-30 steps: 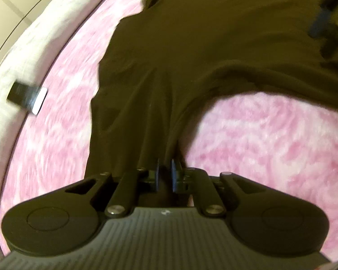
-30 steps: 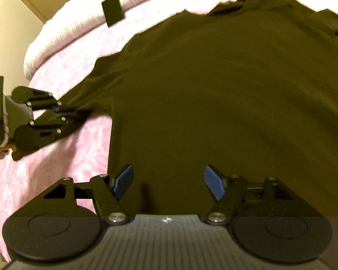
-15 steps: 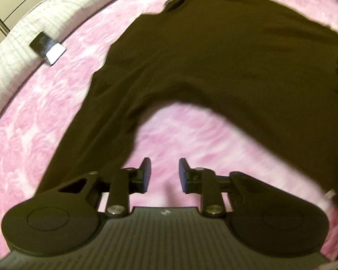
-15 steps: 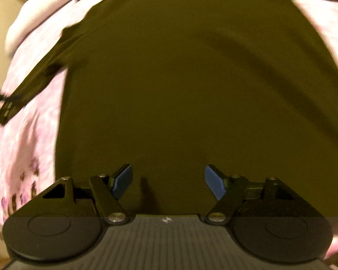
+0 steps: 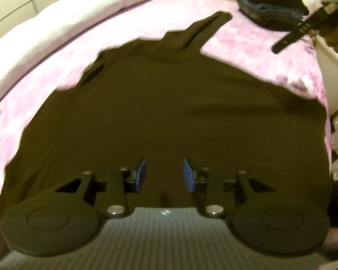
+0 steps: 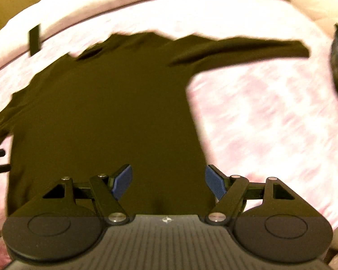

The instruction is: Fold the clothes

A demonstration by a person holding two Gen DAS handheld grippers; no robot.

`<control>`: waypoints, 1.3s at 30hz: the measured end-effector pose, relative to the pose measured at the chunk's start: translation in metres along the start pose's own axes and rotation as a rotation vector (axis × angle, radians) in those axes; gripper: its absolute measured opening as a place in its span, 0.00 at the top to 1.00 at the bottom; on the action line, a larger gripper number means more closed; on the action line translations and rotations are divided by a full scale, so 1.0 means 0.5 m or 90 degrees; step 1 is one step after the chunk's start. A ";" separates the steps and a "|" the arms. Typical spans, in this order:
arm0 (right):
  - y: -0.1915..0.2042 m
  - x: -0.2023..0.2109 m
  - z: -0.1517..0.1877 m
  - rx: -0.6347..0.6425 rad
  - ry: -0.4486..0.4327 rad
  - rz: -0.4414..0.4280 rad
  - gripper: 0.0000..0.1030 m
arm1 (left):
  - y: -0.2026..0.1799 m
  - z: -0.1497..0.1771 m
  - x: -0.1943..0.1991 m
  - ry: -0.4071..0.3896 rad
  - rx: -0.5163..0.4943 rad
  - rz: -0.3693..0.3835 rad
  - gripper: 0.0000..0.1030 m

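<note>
Pink bedspread (image 5: 56, 72) under dark shirt (image 6: 106, 112), white duvet (image 5: 78, 15) behind, both tools spread, left tool (image 5: 164, 173), right tool (image 6: 167, 180).

- The dark long-sleeved shirt (image 6: 106, 117) lay flat on the pink bedspread (image 6: 270, 121), one sleeve (image 6: 247, 49) stretched far right.
- The right gripper (image 6: 167, 181) hovered near its hem, fingers (image 6: 215, 183) spread.

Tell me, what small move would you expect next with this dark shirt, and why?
Probably the right gripper reaching for the outstretched sleeve to fold it inward: the shirt lies spread flat on the pink blanket, and both grippers, left included, are open, holding nothing.
</note>
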State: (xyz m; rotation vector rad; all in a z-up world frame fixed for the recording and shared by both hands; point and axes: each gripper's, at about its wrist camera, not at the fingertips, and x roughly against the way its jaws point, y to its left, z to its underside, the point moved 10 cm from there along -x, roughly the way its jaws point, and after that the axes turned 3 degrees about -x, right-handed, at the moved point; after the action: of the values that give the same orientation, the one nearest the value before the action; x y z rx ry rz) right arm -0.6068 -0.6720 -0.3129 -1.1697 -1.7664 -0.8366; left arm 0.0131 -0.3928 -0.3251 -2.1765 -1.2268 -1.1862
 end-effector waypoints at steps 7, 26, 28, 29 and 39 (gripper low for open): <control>-0.199 -0.065 -0.178 0.041 -0.050 -0.006 0.29 | -0.111 -0.255 -0.187 -0.005 -0.021 -0.040 0.67; -0.347 -0.346 -0.376 -0.127 -0.021 -0.030 0.39 | -0.225 -0.576 -0.649 0.085 -0.214 -0.116 0.67; -0.366 -0.353 -0.382 -0.176 -0.043 -0.026 0.40 | -0.231 -0.573 -0.660 0.076 -0.228 -0.107 0.69; -0.376 -0.357 -0.385 -0.201 -0.053 -0.024 0.39 | -0.234 -0.571 -0.665 0.073 -0.236 -0.103 0.70; -0.391 -0.404 -0.367 -0.388 -0.174 -0.066 0.88 | -0.216 -0.571 -0.649 0.044 -0.212 -0.069 0.69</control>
State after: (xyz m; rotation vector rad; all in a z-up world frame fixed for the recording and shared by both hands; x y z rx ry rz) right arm -0.6955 -0.9731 -0.4319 -1.6546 -1.8577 -1.3942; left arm -0.3023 -0.6883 -0.4338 -2.2986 -1.2012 -1.5967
